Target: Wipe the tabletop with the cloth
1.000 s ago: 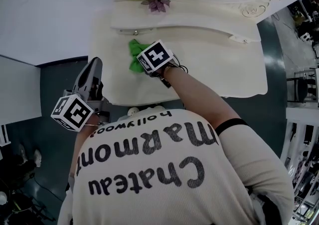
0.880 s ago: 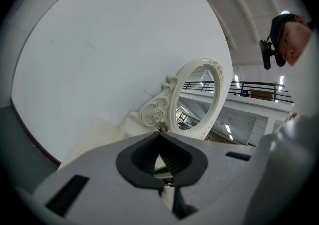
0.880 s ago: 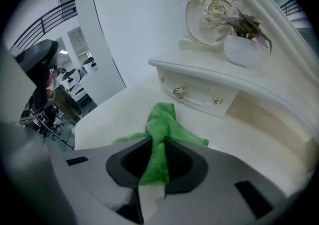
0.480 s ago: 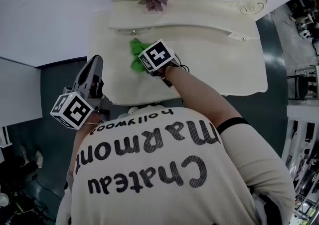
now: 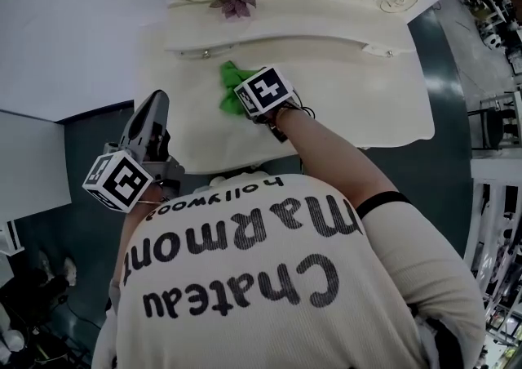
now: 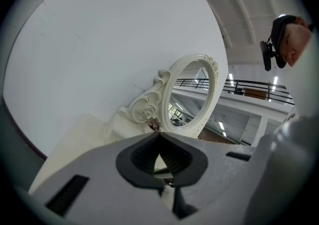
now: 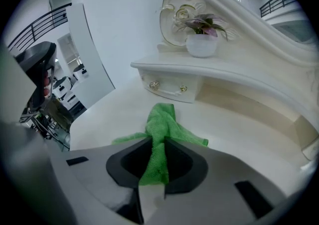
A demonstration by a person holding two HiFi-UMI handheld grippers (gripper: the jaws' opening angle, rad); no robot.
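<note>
Green cloth (image 7: 160, 128), bunched into a narrow ridge, lies on the cream tabletop (image 7: 104, 114) at its left rear, close in front of the raised shelf and its small drawer (image 7: 169, 87). One end of the cloth runs back between the jaws of the right gripper (image 7: 153, 162), which are clamped on it. The rest fans out onto the surface ahead of the jaws.

In the head view the cloth (image 5: 232, 83) shows just beyond the right gripper (image 5: 243, 98), whose marker cube sits above it. The arm reaches in across the front edge of the tabletop (image 5: 351, 106).

The left gripper (image 5: 154, 106) is held off the table at its left front corner, over dark floor and apart from the cloth. In its own view the left gripper (image 6: 159, 140) has its jaw tips meeting, with nothing held between them.

A white pot of purple flowers (image 7: 201, 44) stands on the shelf above the drawer. An oval mirror (image 6: 192, 94) in a carved white frame rises behind it. The person's shirt (image 5: 269, 277), pale with dark lettering, fills the lower part of the head view.
</note>
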